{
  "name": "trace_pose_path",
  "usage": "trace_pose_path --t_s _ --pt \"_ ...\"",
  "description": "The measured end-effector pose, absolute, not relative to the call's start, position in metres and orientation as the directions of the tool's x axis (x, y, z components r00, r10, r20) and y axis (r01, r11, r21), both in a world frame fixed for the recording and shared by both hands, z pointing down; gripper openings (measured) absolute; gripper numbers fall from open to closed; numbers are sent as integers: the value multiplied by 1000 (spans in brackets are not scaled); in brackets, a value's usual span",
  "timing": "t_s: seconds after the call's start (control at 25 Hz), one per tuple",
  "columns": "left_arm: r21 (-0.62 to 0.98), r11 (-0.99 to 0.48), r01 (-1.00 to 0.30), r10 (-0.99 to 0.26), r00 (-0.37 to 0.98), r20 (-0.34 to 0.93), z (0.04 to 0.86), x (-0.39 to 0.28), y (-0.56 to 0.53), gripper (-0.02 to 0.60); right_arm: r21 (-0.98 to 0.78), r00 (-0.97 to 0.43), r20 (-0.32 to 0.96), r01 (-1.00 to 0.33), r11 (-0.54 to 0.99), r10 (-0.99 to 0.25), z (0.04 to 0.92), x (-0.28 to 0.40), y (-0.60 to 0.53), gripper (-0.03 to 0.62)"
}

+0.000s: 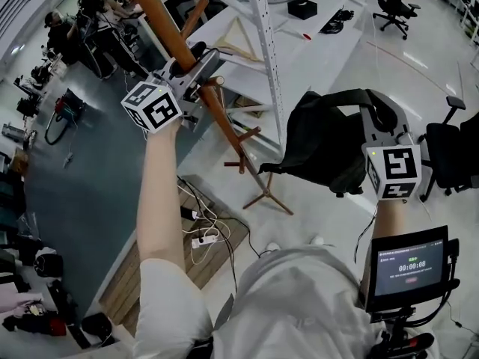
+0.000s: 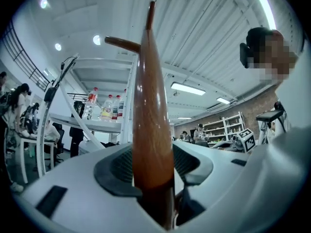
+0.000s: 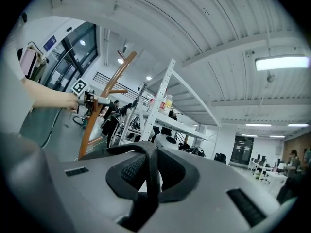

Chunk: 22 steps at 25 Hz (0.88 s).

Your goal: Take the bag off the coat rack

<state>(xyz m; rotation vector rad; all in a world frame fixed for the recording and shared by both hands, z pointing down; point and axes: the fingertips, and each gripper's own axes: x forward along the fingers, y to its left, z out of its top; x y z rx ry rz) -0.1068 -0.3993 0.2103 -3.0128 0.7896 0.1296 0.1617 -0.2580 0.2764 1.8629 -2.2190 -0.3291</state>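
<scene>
Right gripper (image 3: 153, 171) pinched tight on the black strap (image 3: 131, 148), bag (image 1: 318, 144) off the coat rack (image 1: 224, 118).
I read my left gripper (image 2: 153, 176) as spread around the rack's brown pole (image 2: 148, 106) (a sliver of gap shows on one side, so no squeeze). The bag hangs just beside the right gripper, well apart from the left gripper.

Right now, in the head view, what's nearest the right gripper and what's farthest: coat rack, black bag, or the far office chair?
1. black bag: its strap is clamped in the right gripper, body hanging just left.
2. coat rack: farther left, past the bag.
3. far office chair: far across the floor, top right.
</scene>
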Motion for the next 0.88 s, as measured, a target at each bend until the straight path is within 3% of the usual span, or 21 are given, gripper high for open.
trace_pose_path --t_s 0.28,0.88 --pt "-4 -848 -531 -528 844 -99 211 -126 -389 313 267 -123 66 -954 137 -990 296 177 -257 40" --pt "-36 -693 -720 -704 687 -181 235 -204 -290 324 256 -93 106 -959 118 -990 315 185 -253 40"
